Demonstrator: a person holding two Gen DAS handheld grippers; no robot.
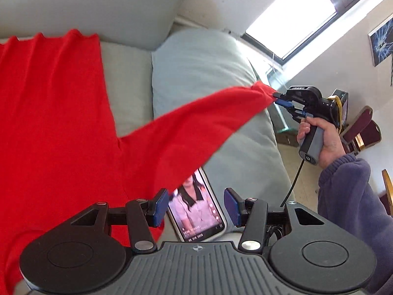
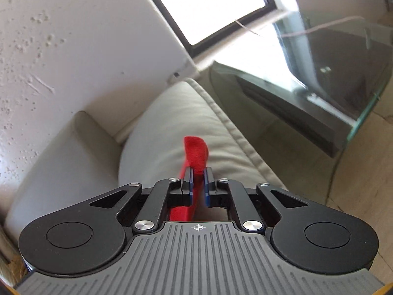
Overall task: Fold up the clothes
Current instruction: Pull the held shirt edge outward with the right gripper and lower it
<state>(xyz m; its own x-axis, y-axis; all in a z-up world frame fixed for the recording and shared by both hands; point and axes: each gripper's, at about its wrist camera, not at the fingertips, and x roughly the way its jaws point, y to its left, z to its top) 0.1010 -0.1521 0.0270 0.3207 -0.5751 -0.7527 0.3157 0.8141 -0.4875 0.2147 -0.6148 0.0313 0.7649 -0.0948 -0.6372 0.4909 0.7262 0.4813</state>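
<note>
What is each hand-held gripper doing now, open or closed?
Left hand-held gripper: open, holding nothing.
Right hand-held gripper: shut on the sleeve end of the red garment.

Bright daylight blows out the window (image 1: pixel 289 22); fisheye edges bend, slightly blurred.

Red garment (image 1: pixel 56 127) spread flat on sofa, one sleeve (image 1: pixel 196 118) stretched out, lifted rightward.

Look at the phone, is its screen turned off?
No, the phone lies on the sofa with its screen lit, showing a video of a person, partly under the red shirt.
</note>
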